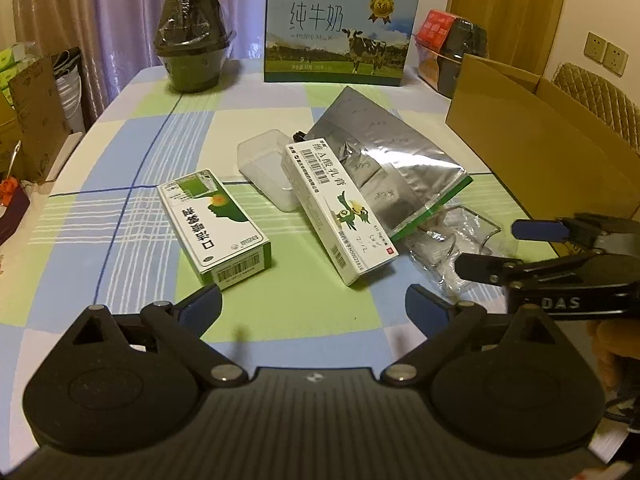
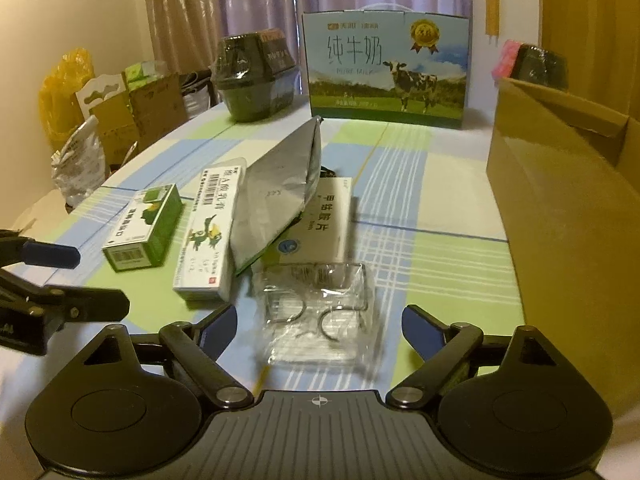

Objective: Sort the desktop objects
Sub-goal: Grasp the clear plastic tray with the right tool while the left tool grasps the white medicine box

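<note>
Both grippers, left (image 1: 314,304) and right (image 2: 319,322), gape empty above the checked desk (image 1: 132,216); clear plastic packet (image 2: 320,312) lies under the right.

left wrist view: low over the table's near edge, facing 12 o'clock toward the milk carton (image 1: 340,32); right gripper (image 1: 516,248) at 3 o'clock.
right wrist view: same heading, further right; left gripper (image 2: 64,276) at 9 o'clock.
shared: silver pouch (image 1: 384,160), boxes, carton.
</note>
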`<state>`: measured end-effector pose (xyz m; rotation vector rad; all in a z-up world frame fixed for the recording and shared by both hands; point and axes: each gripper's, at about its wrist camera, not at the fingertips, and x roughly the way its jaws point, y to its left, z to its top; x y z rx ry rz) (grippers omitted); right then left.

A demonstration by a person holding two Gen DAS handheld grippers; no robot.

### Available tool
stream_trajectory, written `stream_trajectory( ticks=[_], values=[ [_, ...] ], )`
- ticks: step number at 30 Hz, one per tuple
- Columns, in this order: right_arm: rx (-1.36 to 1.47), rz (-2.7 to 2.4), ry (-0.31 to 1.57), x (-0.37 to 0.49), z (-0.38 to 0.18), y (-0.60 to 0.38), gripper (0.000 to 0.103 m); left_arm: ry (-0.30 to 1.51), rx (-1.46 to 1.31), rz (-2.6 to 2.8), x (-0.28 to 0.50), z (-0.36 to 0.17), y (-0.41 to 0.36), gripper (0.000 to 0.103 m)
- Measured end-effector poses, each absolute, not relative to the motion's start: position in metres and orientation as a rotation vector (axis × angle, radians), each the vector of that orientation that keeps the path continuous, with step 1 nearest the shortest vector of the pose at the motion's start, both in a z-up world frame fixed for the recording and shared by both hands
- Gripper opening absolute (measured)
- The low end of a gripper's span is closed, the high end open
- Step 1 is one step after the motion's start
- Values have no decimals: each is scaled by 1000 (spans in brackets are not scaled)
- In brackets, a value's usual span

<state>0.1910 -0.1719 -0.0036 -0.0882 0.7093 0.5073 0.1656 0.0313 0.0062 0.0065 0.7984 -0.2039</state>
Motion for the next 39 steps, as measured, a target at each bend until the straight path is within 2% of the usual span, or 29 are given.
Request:
stream_trajectory(
  ticks=[9, 10, 11, 13, 20, 25, 28, 30, 33, 39],
  values=[
    [-79, 535, 708, 210, -17, -156, 86, 792, 23, -202, 180, 1, 26, 96],
    [-78, 532, 710, 212, -19, -156, 83, 791, 21, -203, 181, 1, 25, 96],
    [-73, 528, 715, 214, -20, -157, 72, 791, 22, -205, 182, 0, 24, 96],
    [-60, 515, 719, 215, -19, -161, 64, 791, 32, -205, 183, -1, 21, 96],
    [-8, 402, 761, 203, -11, -190, 63, 784, 34, -216, 194, -5, 4, 96],
    [9, 387, 770, 196, -6, -197, 63, 770, 25, -213, 211, -13, -15, 90],
    [3, 386, 771, 194, -6, -196, 63, 777, 42, -190, 219, -21, -24, 80],
    [-3, 388, 771, 192, -6, -196, 63, 782, 56, -179, 222, -26, -26, 63],
    [3, 391, 778, 187, -5, -199, 62, 791, 62, -160, 218, -25, -22, 46],
    [1, 391, 783, 166, 1, -207, 62, 812, 28, -146, 178, -8, -9, 37]
  ],
)
